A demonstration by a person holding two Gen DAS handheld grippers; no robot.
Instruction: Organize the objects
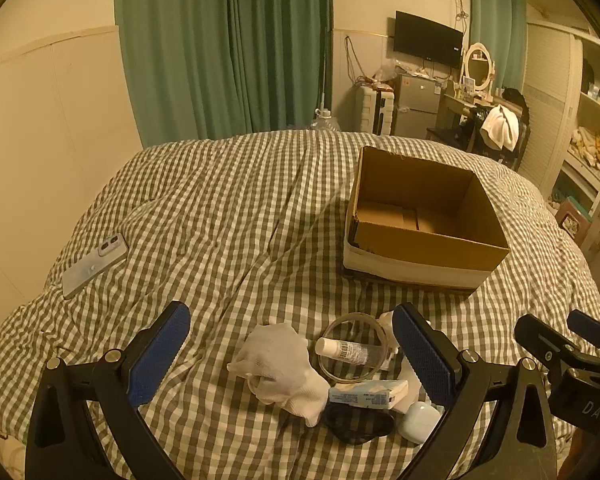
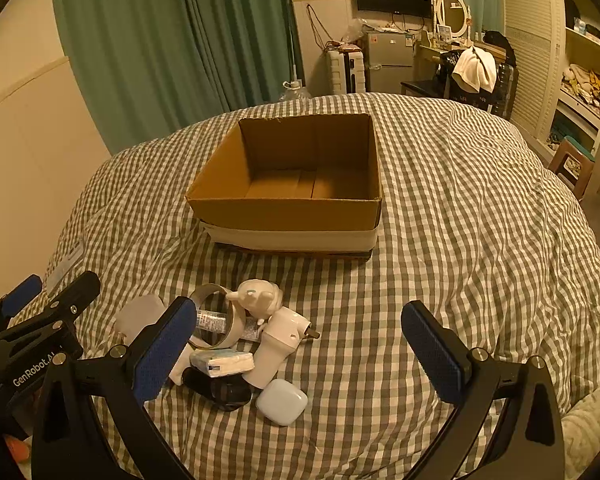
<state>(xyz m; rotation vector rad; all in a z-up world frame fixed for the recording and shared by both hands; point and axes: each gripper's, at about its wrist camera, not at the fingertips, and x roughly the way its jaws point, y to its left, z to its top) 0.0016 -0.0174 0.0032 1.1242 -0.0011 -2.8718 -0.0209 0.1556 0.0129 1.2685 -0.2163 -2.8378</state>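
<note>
Both grippers idle over the bed (image 1: 228,208). My left gripper (image 1: 292,356) is spread wide, nothing between the pads, and it frames the pile of small stuff on the checked cover, so I judge it's lined up for a first pick. My right gripper (image 2: 300,354) is equally wide and empty, hanging to the right of the pile, with the cardboard box (image 2: 292,216) straight ahead. The box sits open-topped beyond the pile, and what I can see of its floor is bare, so I read it as the drop target, nothing sorted yet. The pile is one tight cluster: white glove (image 1: 280,364) on the left, clear tape ring (image 1: 354,346) standing tilted with a small labelled bottle (image 1: 344,350) lying through it, tissue pack (image 1: 366,394) in front, a dark flat item (image 1: 356,426) under that, and the pale earbud case (image 2: 282,402) at the near right edge. There's also a white figurine (image 2: 256,296) and a white plug-type adapter (image 2: 280,340) leaning against each other. Things overlap, so grabbing from the edges first looks safest; the earbud case or the glove sit free enough. A phone (image 1: 94,264) lies well apart on the left, face down.
</note>
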